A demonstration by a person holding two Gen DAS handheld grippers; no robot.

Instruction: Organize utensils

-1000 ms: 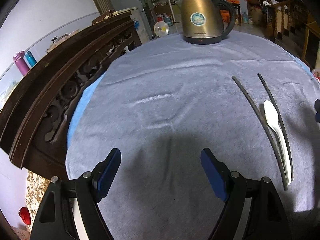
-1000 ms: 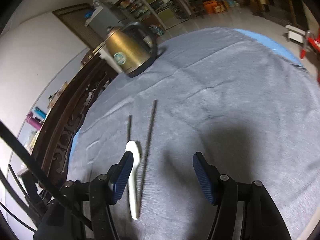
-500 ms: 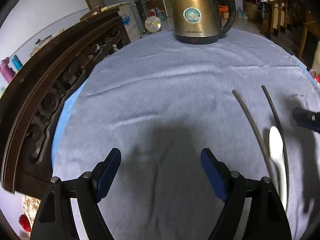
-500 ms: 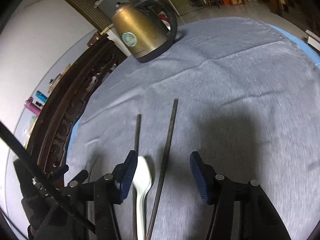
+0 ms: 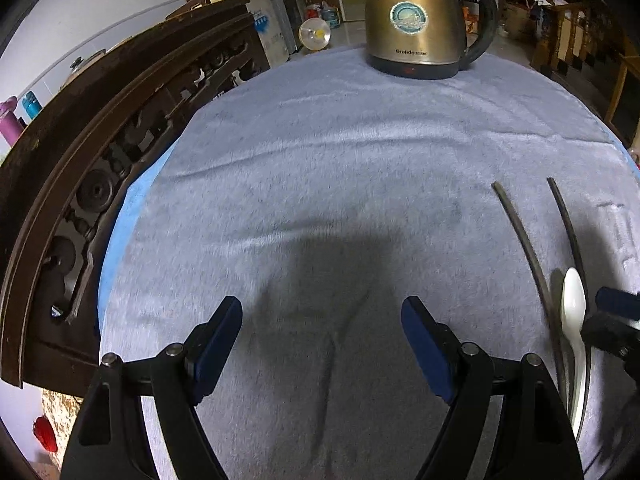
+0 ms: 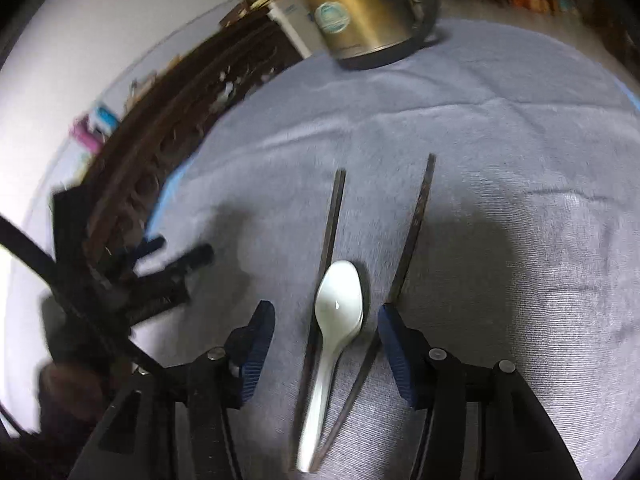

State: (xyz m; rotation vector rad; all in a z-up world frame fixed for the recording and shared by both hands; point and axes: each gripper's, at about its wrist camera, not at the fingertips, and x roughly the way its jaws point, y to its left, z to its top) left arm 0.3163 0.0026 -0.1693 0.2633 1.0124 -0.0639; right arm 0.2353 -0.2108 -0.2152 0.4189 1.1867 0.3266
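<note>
- a round desk [image 5: 320,184] is seen covered by a grey-blue cloth [image 5: 360,152], with a blue layer showing at its left edge.
- a brass-coloured kettle [image 5: 416,20] is set at the far side of the desk; a dark carved wooden chair back [image 5: 100,152] is seen along the left, with shelves and furniture in the room behind.
- the left gripper [image 5: 322,340] is held over bare cloth with its fingers wide apart; nothing is held or touched.
- the right gripper [image 6: 326,338] is held low with its fingers apart, one on either side of the utensils; nothing is clamped.
- a white spoon [image 6: 336,320] is laid on the cloth between two dark chopsticks [image 6: 332,232], its bowl pointing toward the kettle.
- contact between the right finger pad and the nearer chopstick cannot be told.
- the right wrist view is blurred; the left gripper appears there only as a dark smear at the left.
- in the left wrist view the spoon's handle is cut off by the frame edge.
</note>
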